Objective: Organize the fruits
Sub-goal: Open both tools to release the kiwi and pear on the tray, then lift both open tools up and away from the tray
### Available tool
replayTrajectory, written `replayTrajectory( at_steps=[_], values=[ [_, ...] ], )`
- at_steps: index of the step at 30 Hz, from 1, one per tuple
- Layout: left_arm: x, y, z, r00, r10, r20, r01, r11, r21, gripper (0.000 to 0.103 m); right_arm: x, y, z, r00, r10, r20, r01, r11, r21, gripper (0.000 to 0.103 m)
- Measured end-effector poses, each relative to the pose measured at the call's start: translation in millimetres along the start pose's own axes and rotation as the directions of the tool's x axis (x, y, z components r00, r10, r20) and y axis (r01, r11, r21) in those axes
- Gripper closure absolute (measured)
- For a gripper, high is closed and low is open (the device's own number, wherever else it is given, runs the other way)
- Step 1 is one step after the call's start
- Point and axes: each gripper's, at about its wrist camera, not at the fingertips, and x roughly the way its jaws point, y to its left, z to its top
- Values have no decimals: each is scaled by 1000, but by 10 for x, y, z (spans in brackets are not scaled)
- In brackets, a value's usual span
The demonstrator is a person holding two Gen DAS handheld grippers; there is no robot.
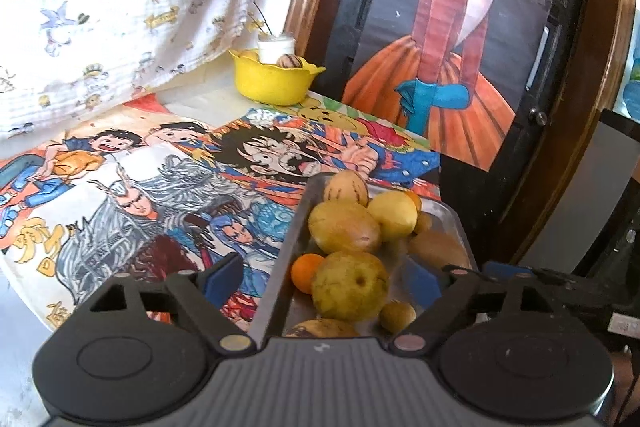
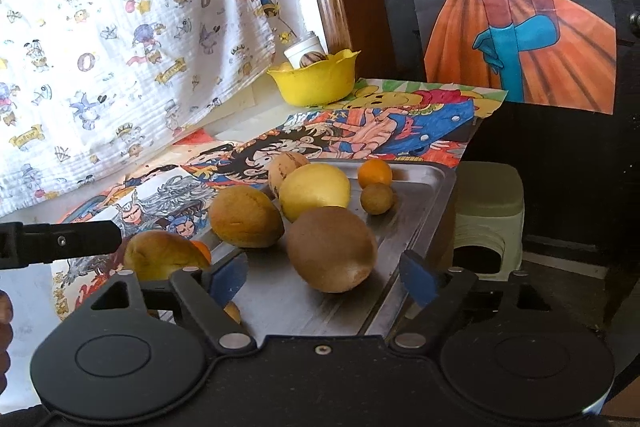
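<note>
Steel tray point(image 2: 420, 211) of loose fruit sat under both spread, empty grippers.
Nearest the right gripper point(image 2: 324, 277), a brown kiwi-like fruit point(image 2: 332, 249) looked soft and round, best pinched across its middle; left gripper point(image 1: 322, 277) gaped over a yellow-green fruit point(image 1: 350, 285); yellow bowl point(image 2: 316, 79) waited beyond.

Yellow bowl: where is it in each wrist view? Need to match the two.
Left wrist: yellow bowl sits upper centre, at the far end of the cartoon-print cloth, beyond the metal tray.
Right wrist: yellow bowl sits upper centre, slightly right of middle, beyond the metal tray.
Shared landmark: the white cup standing in the bowl beside a striped fruit.
</note>
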Motion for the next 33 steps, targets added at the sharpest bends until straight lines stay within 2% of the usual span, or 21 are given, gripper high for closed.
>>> replayTrajectory(
  at_steps=[5, 10, 18, 23, 28, 33],
  values=[
    [-57, 43, -5, 999, 23, 25, -23, 1000, -6, 2, -113, 62, -3, 1000, -8, 28, 7, 1000, 20, 9],
    [-117, 108, -7, 999, 31, 34, -31, 999, -21, 1, -197, 119, -13, 999, -28, 42, 27, 999, 32, 1],
    [-212, 210, -55, 996, 49, 72, -44, 997, -62, 0, -333, 240, -51, 996, -63, 60, 61, 998, 36, 1],
    [-285, 253, -93, 991, 85, 102, -81, 996, -41, 0, -478, 341, -99, 991, -110, 75, 104, 992, 74, 1],
    [-358, 310, -138, 989, 107, 97, -106, 994, -13, 0, -652, 417, -203, 985, -148, 90, 134, 980, 146, 1],
    [-467, 371, -200, 987, 117, 107, -119, 993, 10, 0, -798, 545, -280, 981, -162, 109, 147, 980, 137, 1]
  ],
)
